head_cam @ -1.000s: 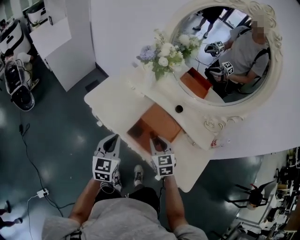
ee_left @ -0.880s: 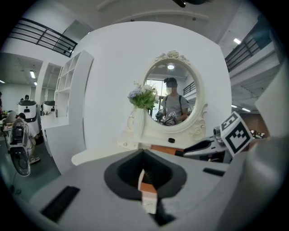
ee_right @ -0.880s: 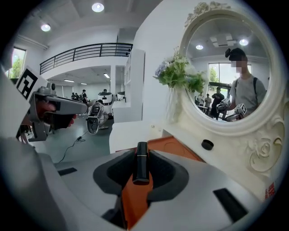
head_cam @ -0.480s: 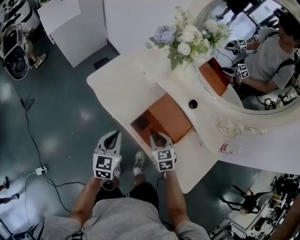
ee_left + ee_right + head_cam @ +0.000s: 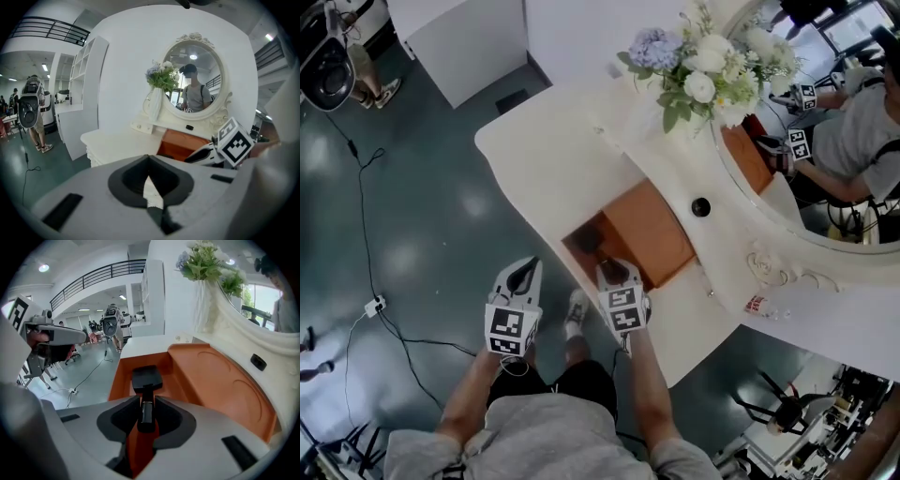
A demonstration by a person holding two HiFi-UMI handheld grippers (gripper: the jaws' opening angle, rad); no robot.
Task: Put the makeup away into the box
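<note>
1. The right gripper [image 5: 146, 411] is clamped on the slim handle of a black makeup tool [image 5: 146, 379]; its jaws stand narrow, with the handle pinched between the pads.
2. In the right gripper view the tool's long axis runs along the 6-to-12 line. Its broad, flat head points to 12 o'clock, away from the jaws.
3. That head hangs over the open compartment of the orange-brown box [image 5: 211, 376]. The box's lid, with round recesses, lies back towards 2 o'clock.
4. In the head view the box [image 5: 647, 225] sits on the white dressing table [image 5: 553, 169], with the right gripper [image 5: 614, 270] at its 6 o'clock corner. From there the tool leans towards 11 o'clock.
5. The left gripper [image 5: 151, 197] has its jaws drawn together with nothing between them. Only a sliver of the table's edge shows through.
6. In the head view the left gripper [image 5: 523, 272] is at 9 o'clock of the right one, off the table's edge and over the dark floor.
7. Compared with a second ago, the box looks larger in the head view, and the right gripper's tips now overlap its near corner.
8. The mirror [image 5: 825, 202] and flowers [image 5: 703, 70] have slid towards 1 o'clock in the frame.
9. The left gripper has kept its place beside the right one.
</note>
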